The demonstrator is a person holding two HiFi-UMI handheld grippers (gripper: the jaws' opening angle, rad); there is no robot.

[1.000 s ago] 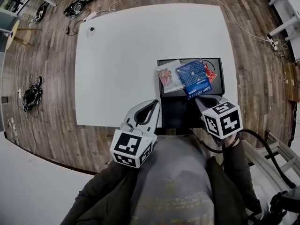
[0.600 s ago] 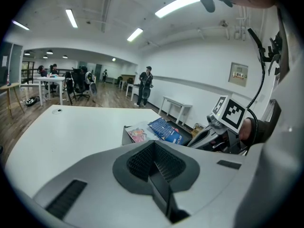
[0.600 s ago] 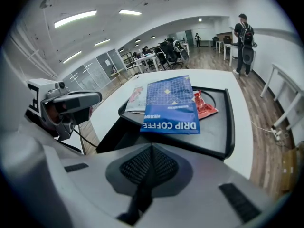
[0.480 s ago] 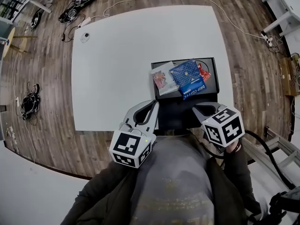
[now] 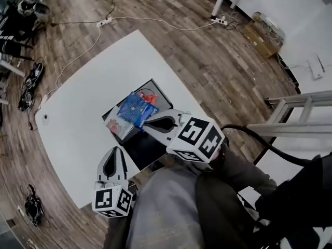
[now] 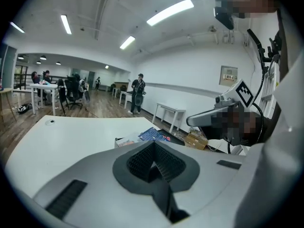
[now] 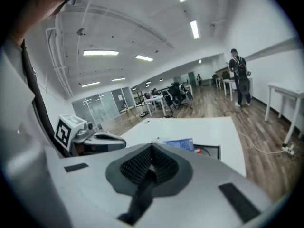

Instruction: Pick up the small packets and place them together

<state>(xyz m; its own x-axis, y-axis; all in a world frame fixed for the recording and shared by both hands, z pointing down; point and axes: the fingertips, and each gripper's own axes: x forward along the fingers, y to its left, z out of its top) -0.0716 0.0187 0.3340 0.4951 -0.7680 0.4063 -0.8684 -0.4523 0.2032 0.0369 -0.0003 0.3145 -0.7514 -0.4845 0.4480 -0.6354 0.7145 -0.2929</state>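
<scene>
Packets: blue packet [image 5: 136, 108], white packet [image 5: 117, 127] and red packet [image 5: 150, 96] overlap in black tray [image 5: 162, 98] on white surface [image 5: 83, 102] | Relation: I judge the pile lies just ahead of right hand-held gripper [image 5: 147, 123]; left hand-held gripper [image 5: 115, 150] sits farther off | Axis: blue packet's long side runs roughly toward right tips | Jaws: both pressed together, empty, per gripper views | Only head view shows me the pile's layout
</scene>
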